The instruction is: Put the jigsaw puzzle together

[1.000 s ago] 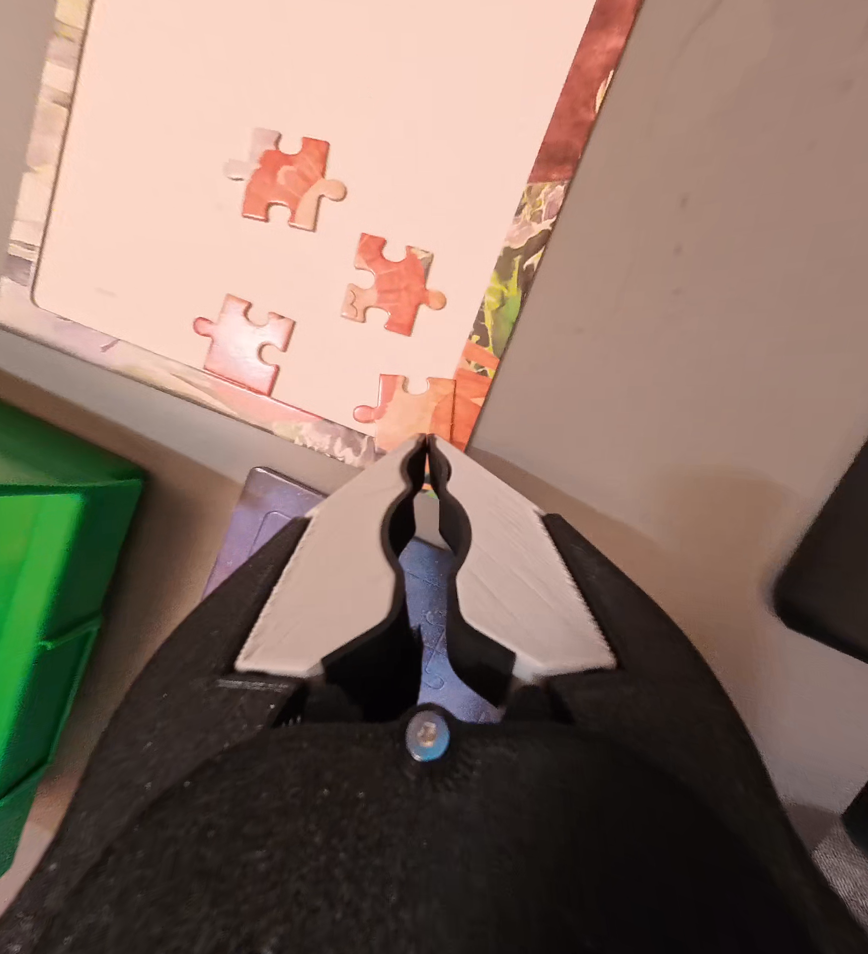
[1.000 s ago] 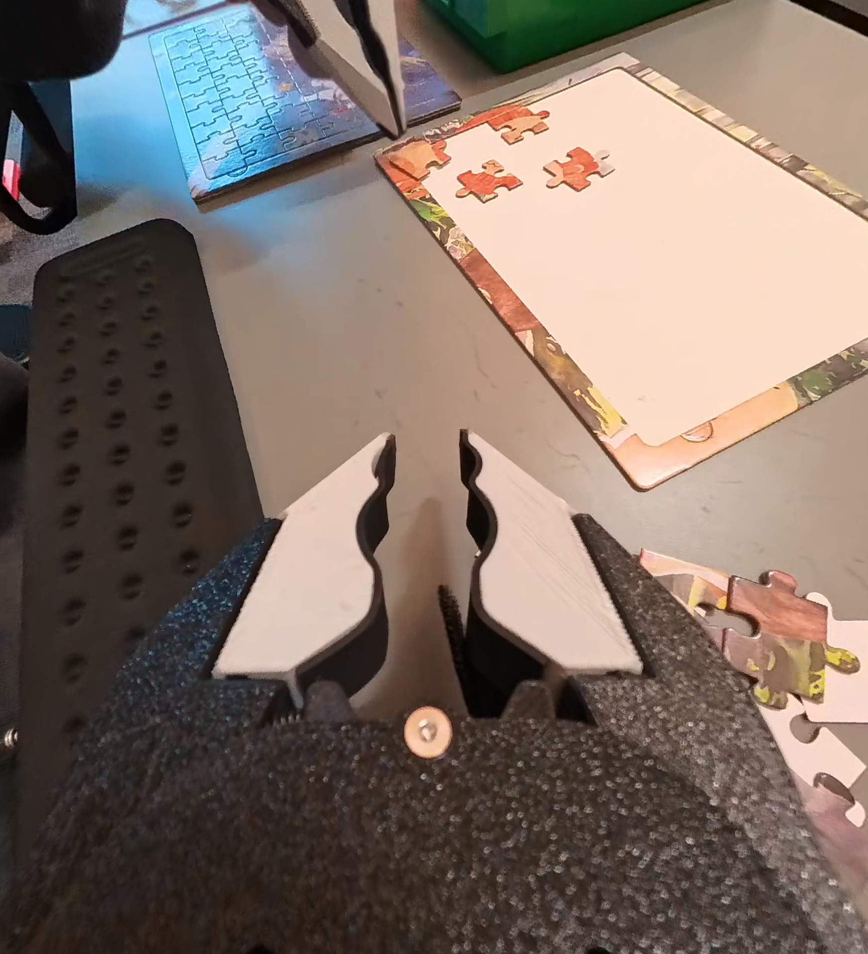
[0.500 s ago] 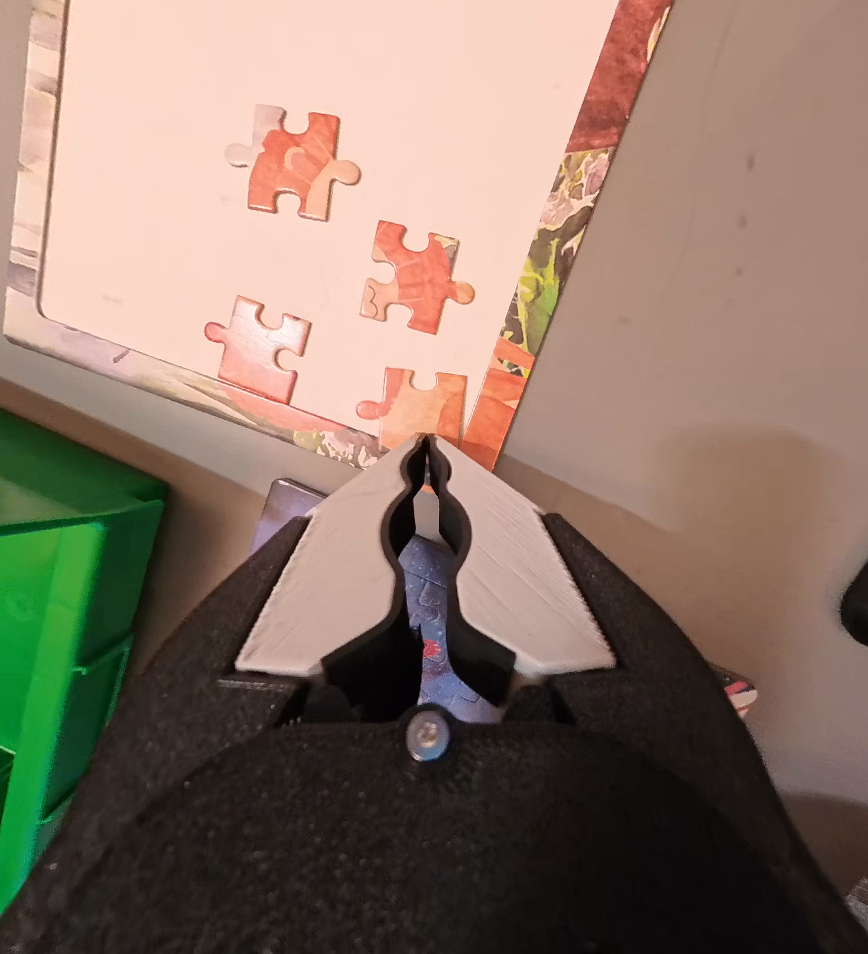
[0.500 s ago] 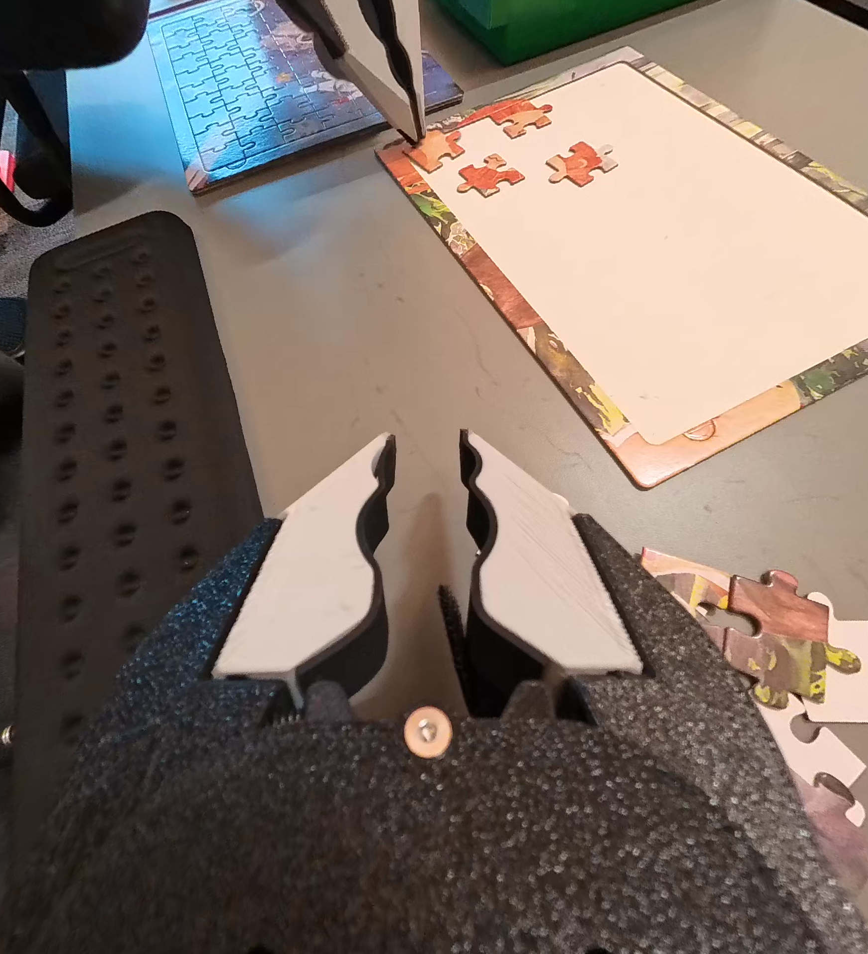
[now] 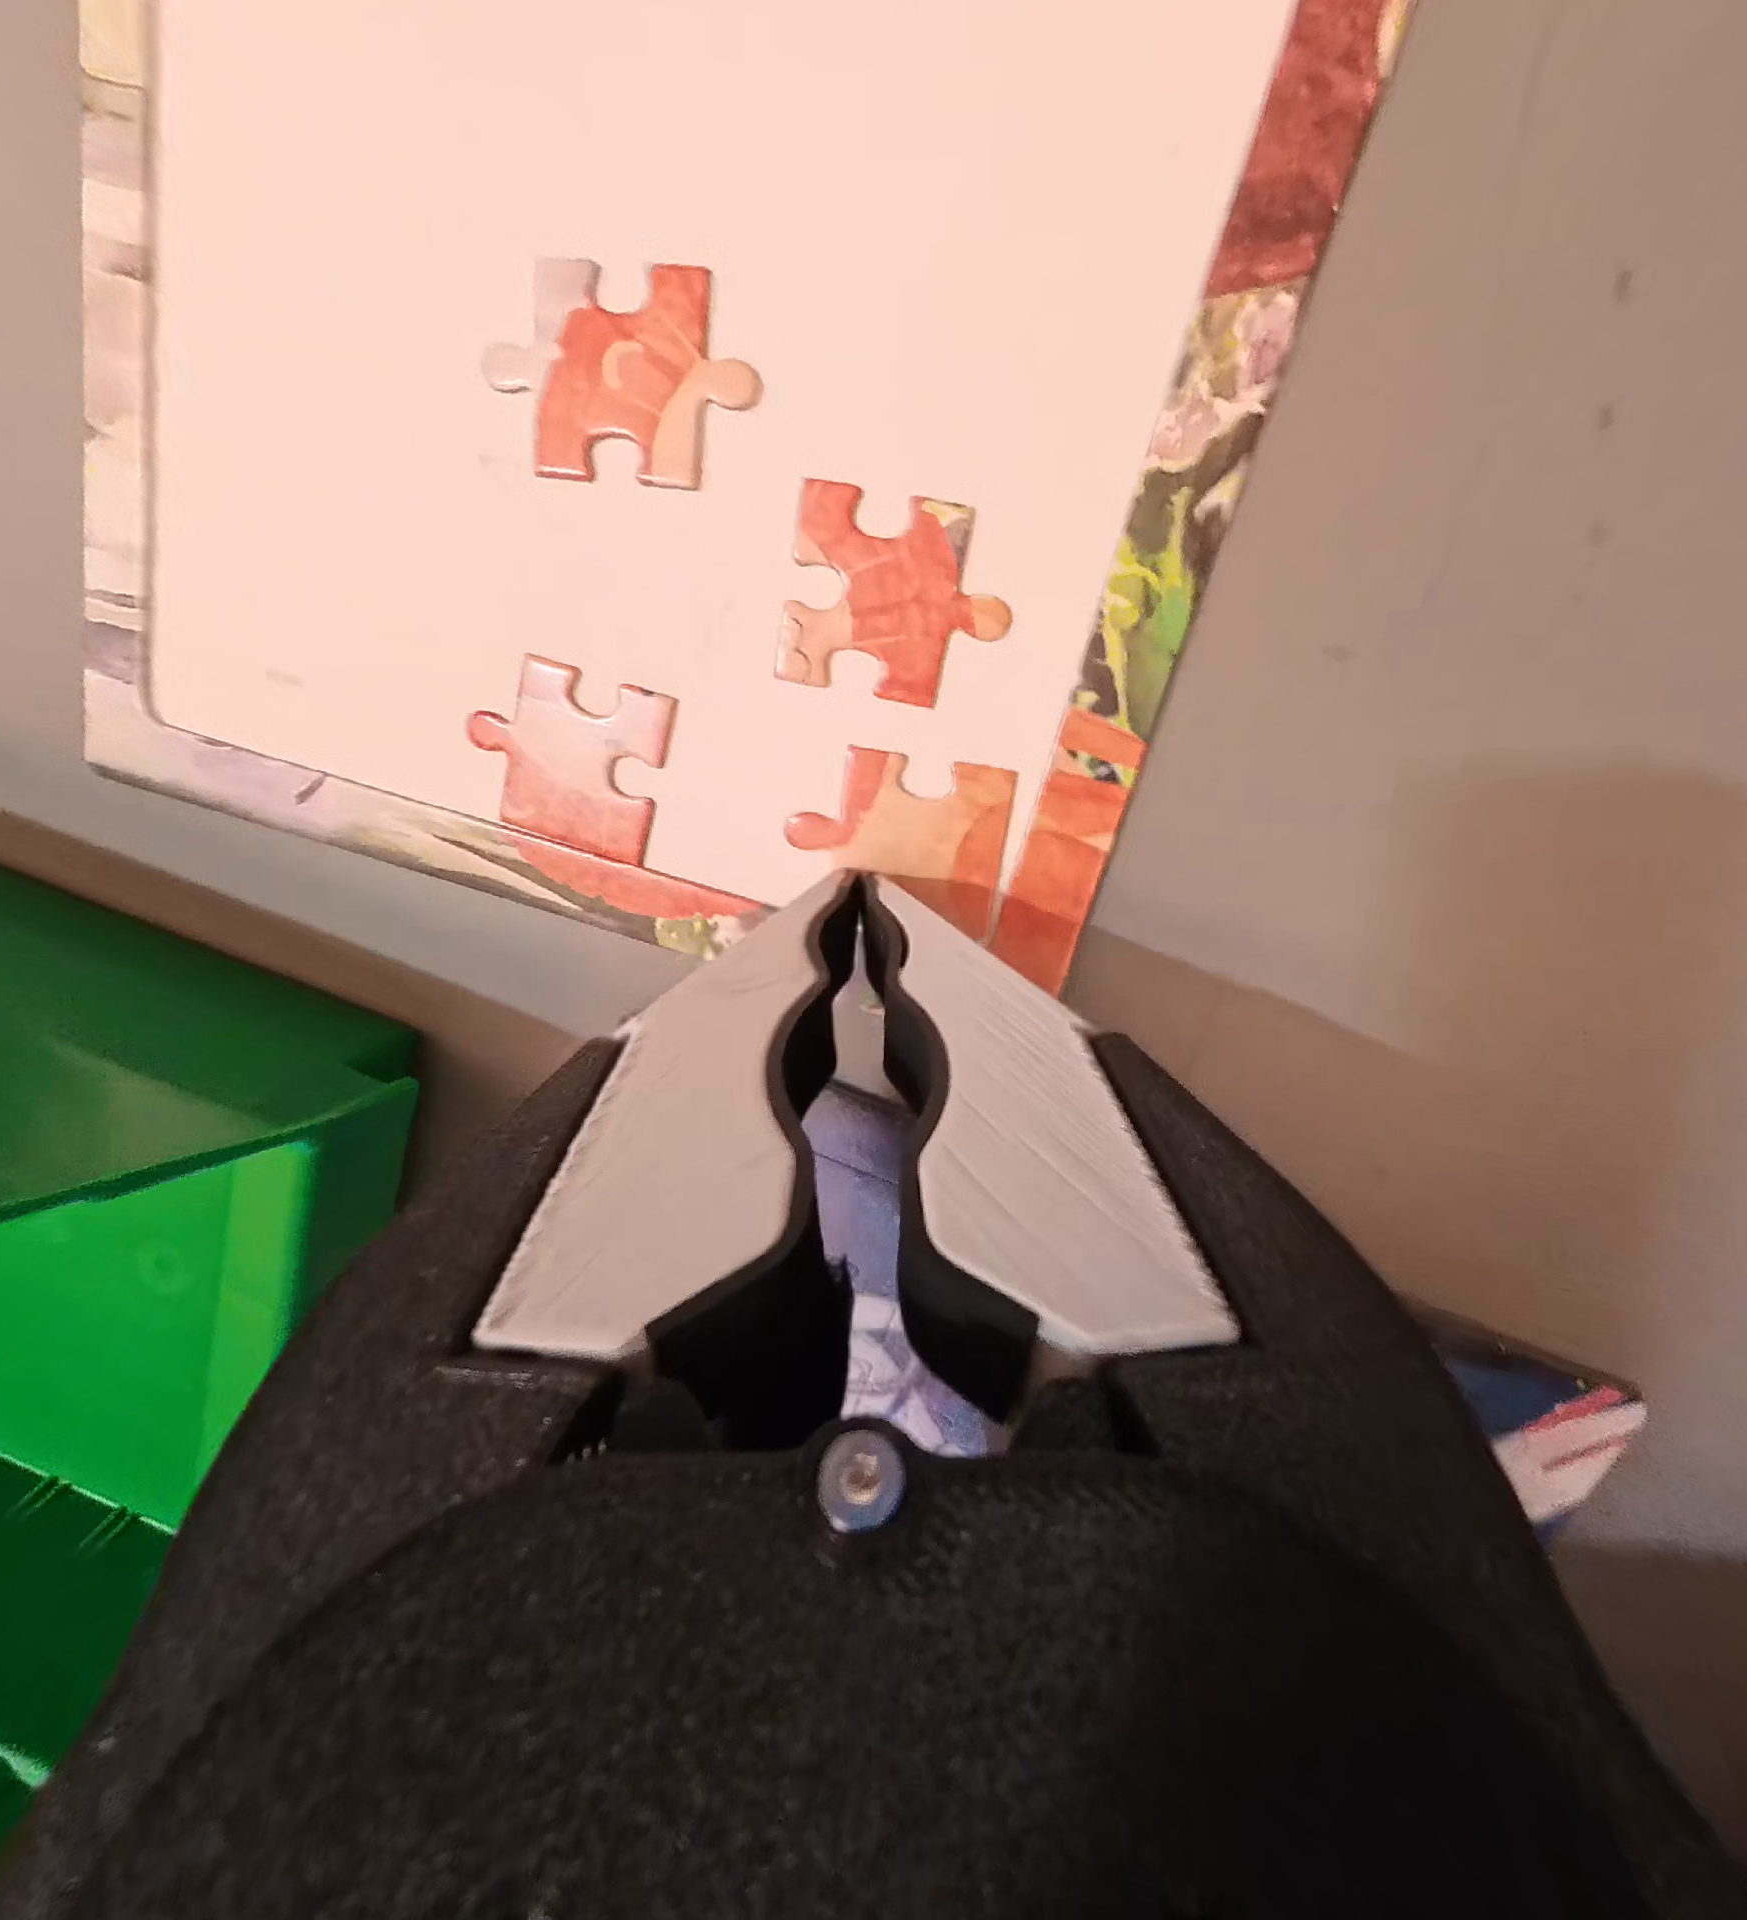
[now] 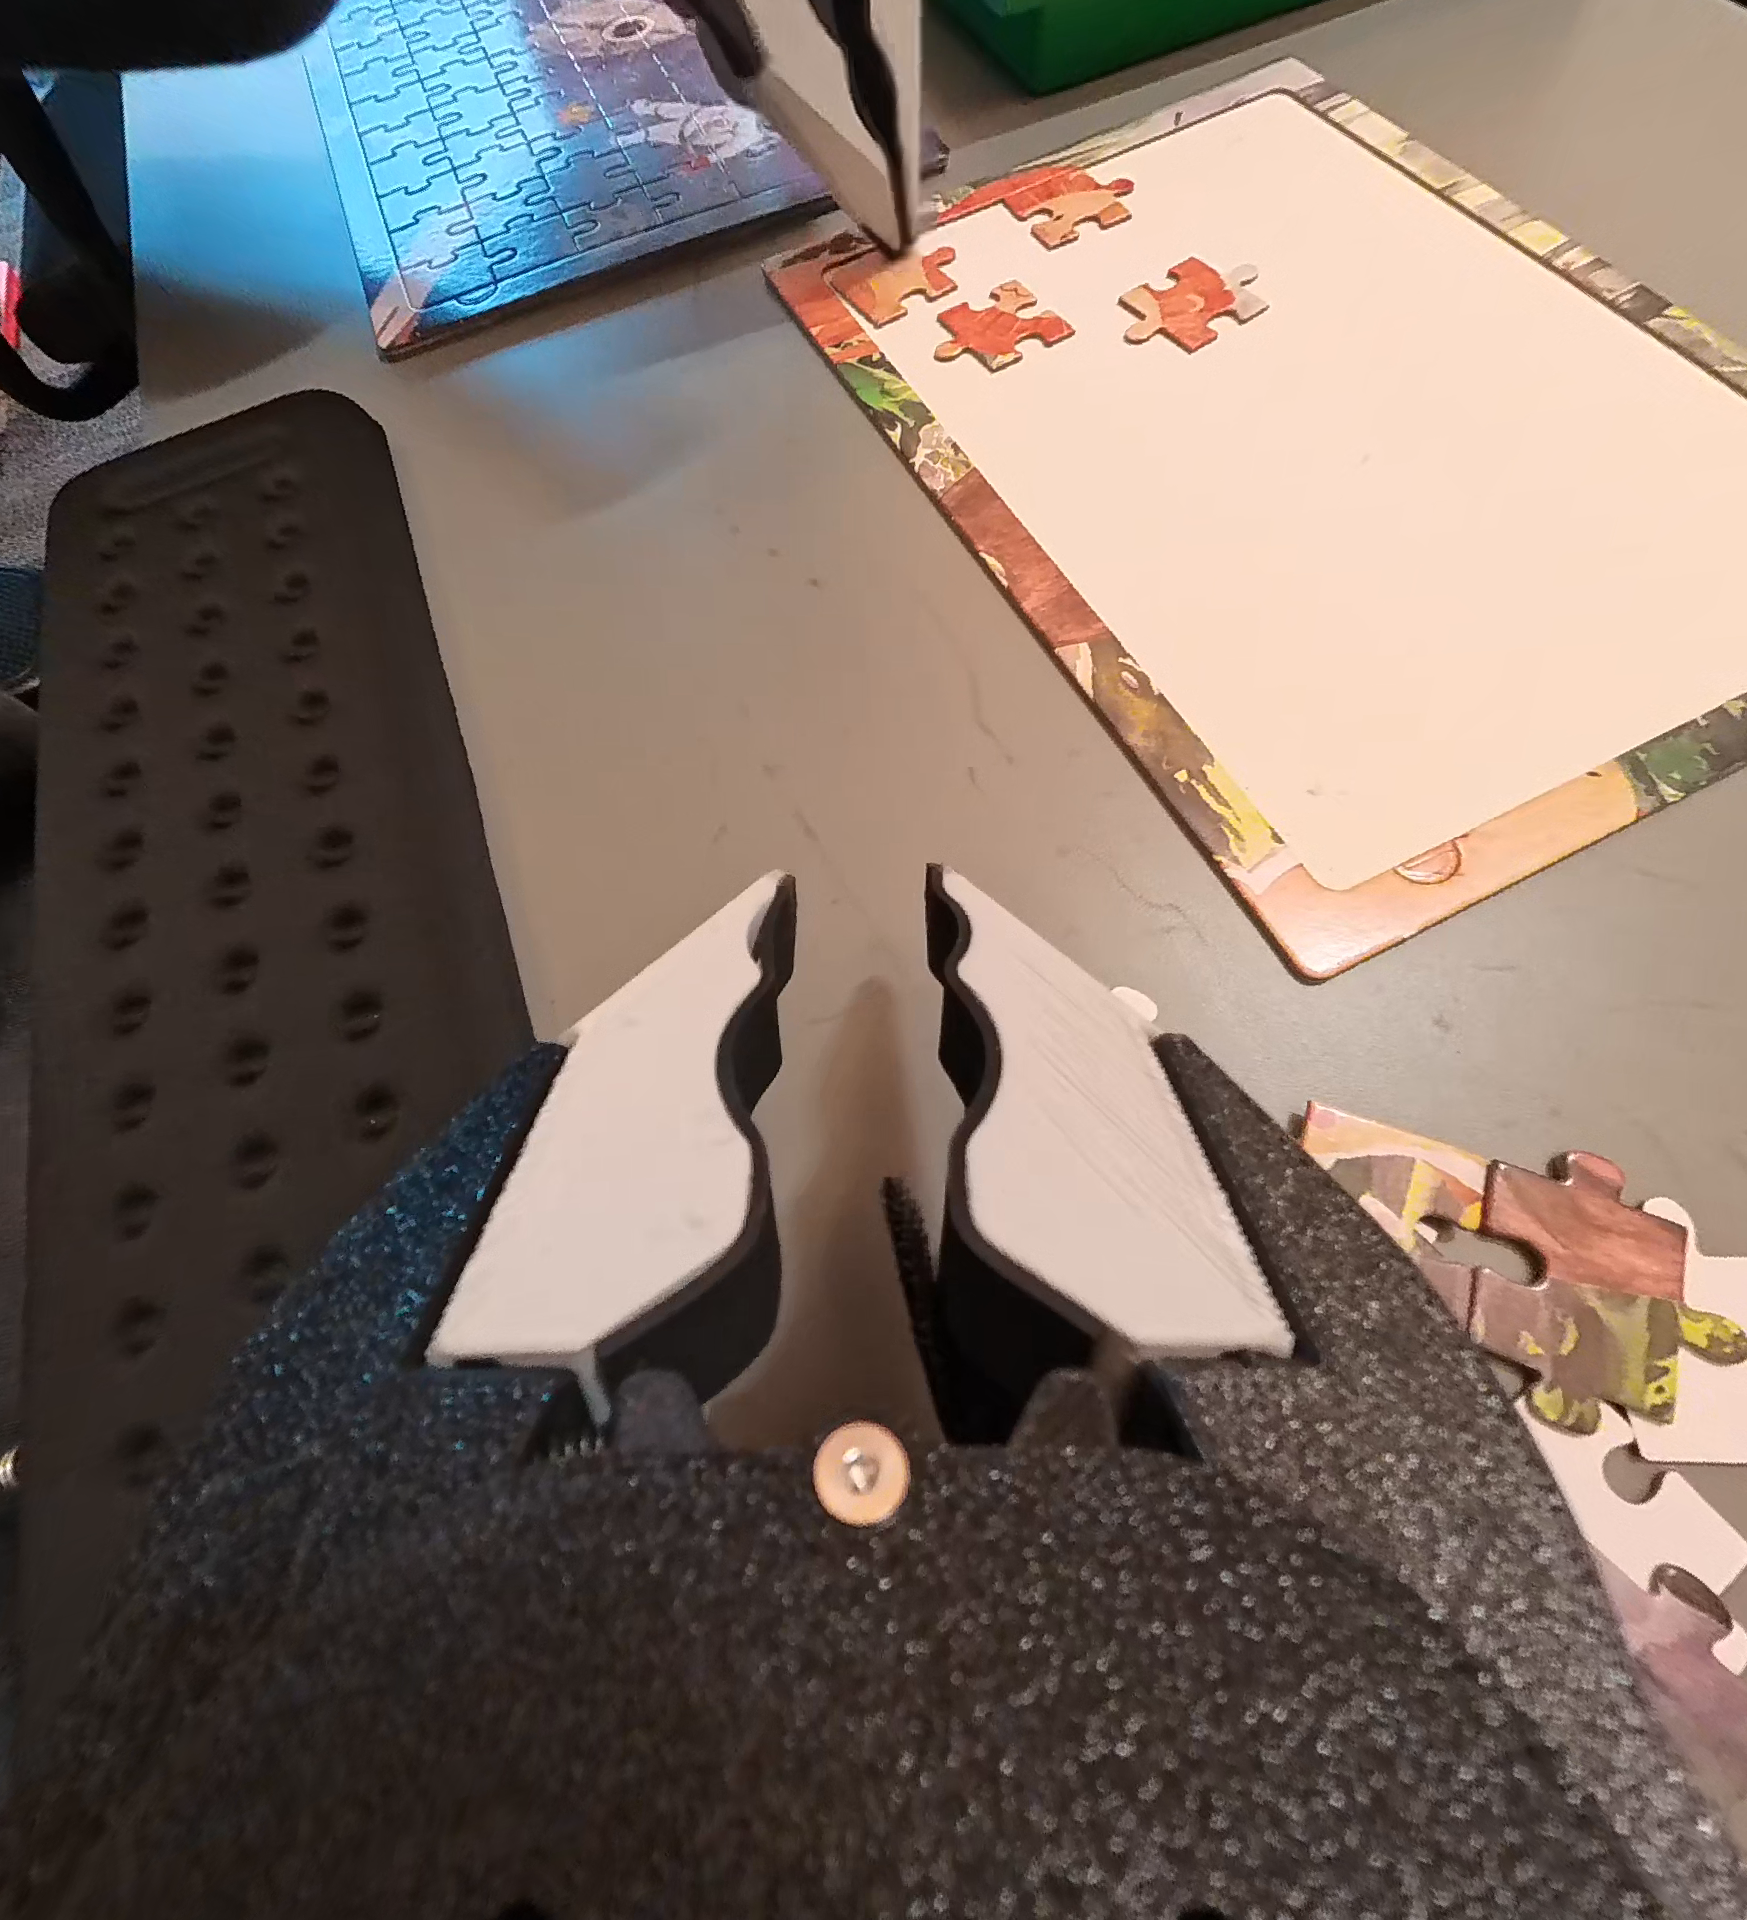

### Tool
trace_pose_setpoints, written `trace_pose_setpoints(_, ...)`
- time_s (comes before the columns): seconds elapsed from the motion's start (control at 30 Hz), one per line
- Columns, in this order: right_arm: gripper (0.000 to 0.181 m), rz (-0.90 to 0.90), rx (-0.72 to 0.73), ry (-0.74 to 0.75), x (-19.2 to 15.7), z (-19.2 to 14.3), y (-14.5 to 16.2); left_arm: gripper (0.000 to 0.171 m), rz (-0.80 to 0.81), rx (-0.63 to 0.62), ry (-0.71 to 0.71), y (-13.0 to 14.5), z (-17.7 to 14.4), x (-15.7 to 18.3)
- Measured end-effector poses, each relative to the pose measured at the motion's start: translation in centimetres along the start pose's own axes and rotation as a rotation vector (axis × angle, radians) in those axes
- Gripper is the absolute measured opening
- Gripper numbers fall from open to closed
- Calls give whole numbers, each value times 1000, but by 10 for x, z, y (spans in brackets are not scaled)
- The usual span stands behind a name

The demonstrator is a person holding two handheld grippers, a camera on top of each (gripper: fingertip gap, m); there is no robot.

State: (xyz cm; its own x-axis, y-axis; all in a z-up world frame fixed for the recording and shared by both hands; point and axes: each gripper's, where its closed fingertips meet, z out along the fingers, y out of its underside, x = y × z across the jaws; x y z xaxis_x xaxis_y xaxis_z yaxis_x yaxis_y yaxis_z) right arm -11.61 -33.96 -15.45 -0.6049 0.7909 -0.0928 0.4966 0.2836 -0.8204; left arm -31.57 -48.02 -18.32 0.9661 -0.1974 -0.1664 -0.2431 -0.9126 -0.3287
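Observation:
The puzzle tray [image 5: 1274, 197] has a white floor and a printed border; it also shows in the right wrist view [image 6: 1014, 561]. Several orange-red pieces lie loose in its near corner area [image 5: 630, 374] [image 5: 890, 592] [image 5: 578, 769]. A corner piece [image 5: 910, 821] sits in the tray's corner. My left gripper [image 5: 853, 881] is shut and its tips rest on that corner piece, as the right wrist view [image 6: 892, 241] shows. My right gripper [image 6: 861, 899] is open and empty above the bare table. A pile of loose pieces [image 6: 1575, 1299] lies to its right.
A green plastic box [image 5: 121, 1195] stands left of the left gripper. A finished blue puzzle [image 6: 557, 156] lies behind the tray. A black perforated pad [image 6: 225, 831] lies left of the right gripper. Grey table surface [image 6: 744, 623] lies between pad and tray. Spacing between my two grippers at the tips: around 25 centimetres.
My left gripper has moved forward and down to the tray's corner, staying shut; its tips now touch the corner piece. The right gripper has stayed open and still.

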Motion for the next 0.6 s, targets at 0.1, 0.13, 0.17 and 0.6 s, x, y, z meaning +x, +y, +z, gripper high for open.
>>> trace_pose_setpoints(0.1, 25, -2, -2, 0, 0, 0, 0, 0, 30, -10, -12, 2, -3, -1)
trace_pose_setpoints(0.13, 25, -1, -4, -2, 0, 1, 1, 0, 32, -5, -31, 0, -3, -4)
trace_pose_setpoints(0.17, 25, -1, -8, -3, 0, 1, 1, 0, 28, 3, -37, -2, -3, -5)
trace_pose_setpoints(0.6, 26, -13, -27, -5, -2, 3, 4, 0, 21, 30, 36, -7, -1, 18)
